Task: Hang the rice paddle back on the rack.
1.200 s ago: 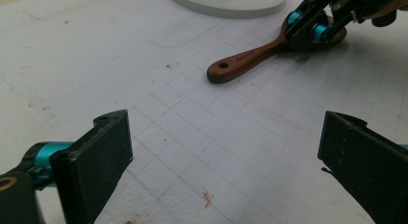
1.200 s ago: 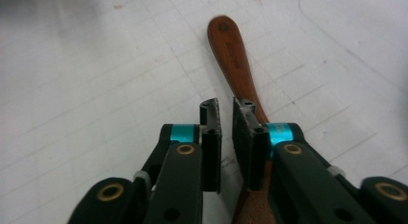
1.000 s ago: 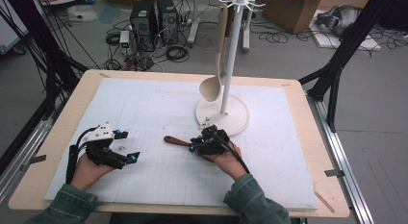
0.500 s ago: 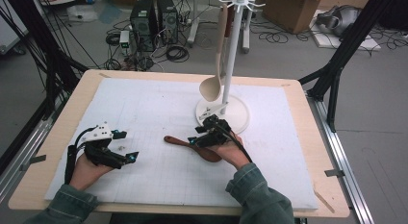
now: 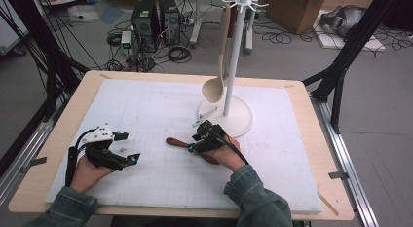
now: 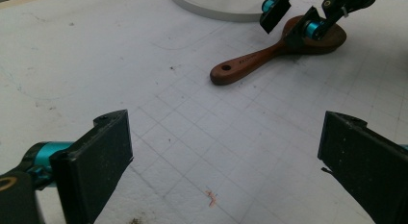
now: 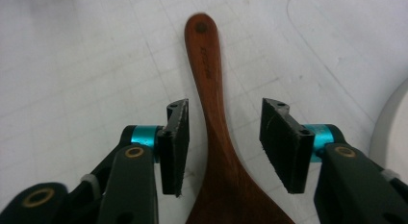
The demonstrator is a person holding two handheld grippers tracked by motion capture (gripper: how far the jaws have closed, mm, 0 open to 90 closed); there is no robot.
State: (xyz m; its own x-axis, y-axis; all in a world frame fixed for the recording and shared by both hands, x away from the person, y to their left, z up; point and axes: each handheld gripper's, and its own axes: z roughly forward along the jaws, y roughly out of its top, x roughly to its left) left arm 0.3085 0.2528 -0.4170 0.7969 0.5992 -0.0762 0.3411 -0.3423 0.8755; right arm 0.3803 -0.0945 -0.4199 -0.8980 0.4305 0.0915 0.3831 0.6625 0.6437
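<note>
A dark brown wooden spoon (image 5: 176, 141) (image 6: 250, 63) (image 7: 211, 89) lies flat on the white mat, its handle pointing left. My right gripper (image 5: 195, 139) (image 6: 293, 19) (image 7: 225, 108) is over the spoon with one jaw on each side of the handle. Its jaws have just been closing, and in the right gripper view a gap remains between each pad and the wood. My left gripper (image 5: 129, 147) (image 6: 226, 123) rests at the left of the mat, open wide with nothing between its jaws, pointing toward the spoon.
A white rack (image 5: 238, 120) with a round base, a pole and hooks on top stands just behind the right hand. A pale wooden ladle (image 5: 216, 88) hangs from it. The white gridded mat (image 5: 146, 100) covers the wooden table.
My right hand has shifted a little over the spoon, which stays flat on the mat. The left hand has kept still.
</note>
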